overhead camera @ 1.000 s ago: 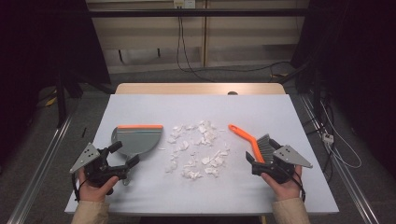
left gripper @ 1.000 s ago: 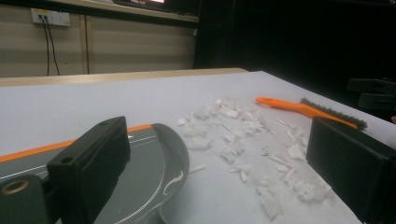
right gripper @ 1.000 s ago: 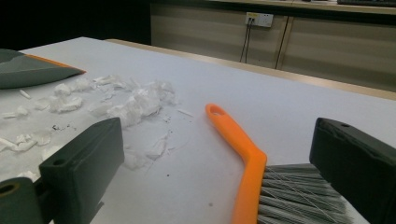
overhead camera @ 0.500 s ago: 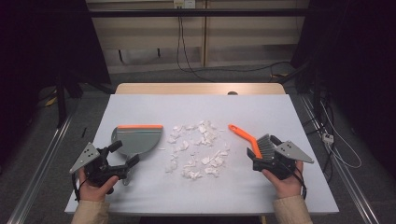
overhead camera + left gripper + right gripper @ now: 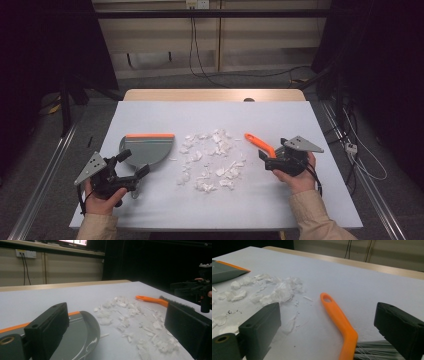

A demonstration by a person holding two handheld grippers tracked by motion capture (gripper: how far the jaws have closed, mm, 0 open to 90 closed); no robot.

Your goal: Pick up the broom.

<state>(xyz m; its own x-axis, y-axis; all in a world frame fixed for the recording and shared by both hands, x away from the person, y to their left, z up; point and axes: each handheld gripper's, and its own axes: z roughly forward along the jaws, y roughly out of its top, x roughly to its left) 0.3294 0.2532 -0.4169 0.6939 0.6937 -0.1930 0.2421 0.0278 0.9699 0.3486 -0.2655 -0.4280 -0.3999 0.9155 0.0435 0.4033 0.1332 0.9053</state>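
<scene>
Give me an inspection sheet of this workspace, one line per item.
Surface: white table top, wooden edge at the far side.
Job's things: grey dustpan with orange lip at left; orange-handled brush at right; white paper scraps scattered between them.
Clutter: nothing seen.
Grippers: left gripper open at the dustpan; right gripper open, its jaws either side of the brush.
Cables: cords hang down the far wall; power strip on the floor at right.
Surroundings: dark room, metal rails beside the table.
</scene>
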